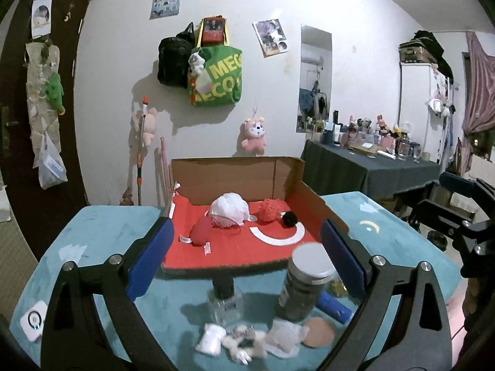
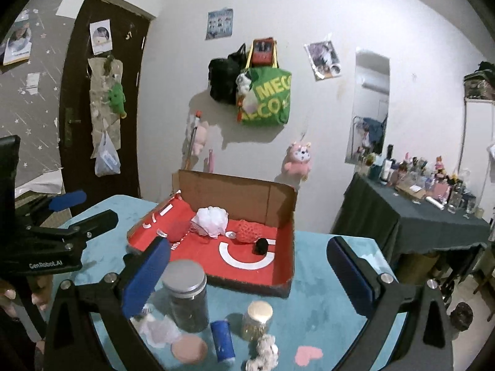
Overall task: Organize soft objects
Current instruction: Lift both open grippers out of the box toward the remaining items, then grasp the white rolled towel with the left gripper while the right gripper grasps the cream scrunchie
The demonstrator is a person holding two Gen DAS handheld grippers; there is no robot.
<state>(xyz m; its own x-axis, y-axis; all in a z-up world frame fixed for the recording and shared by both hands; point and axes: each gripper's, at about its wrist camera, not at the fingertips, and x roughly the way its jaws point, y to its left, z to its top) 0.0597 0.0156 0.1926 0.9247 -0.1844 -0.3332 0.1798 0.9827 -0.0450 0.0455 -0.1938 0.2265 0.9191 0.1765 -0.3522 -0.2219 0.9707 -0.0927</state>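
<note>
We hold both the left gripper [image 1: 244, 262] and right gripper [image 2: 247, 273] spread and empty above the table [image 1: 102, 232], since four soft things already lie in the box [image 1: 235, 179] while white puffs [image 1: 213, 338] near the jar [image 1: 304, 281] wait.

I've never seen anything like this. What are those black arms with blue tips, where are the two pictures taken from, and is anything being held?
No robot here: a person holds two hand tools. Each picture comes from a camera on one tool, looking along its fingers. The left gripper and right gripper both stand open and hold nothing. On the blue table sits a red cardboard box with a white puff, red soft things and a black pompom inside. Nearer lie a grey-lidded jar, a gold-lidded jar, a blue tube and white fluffy bits.
</note>
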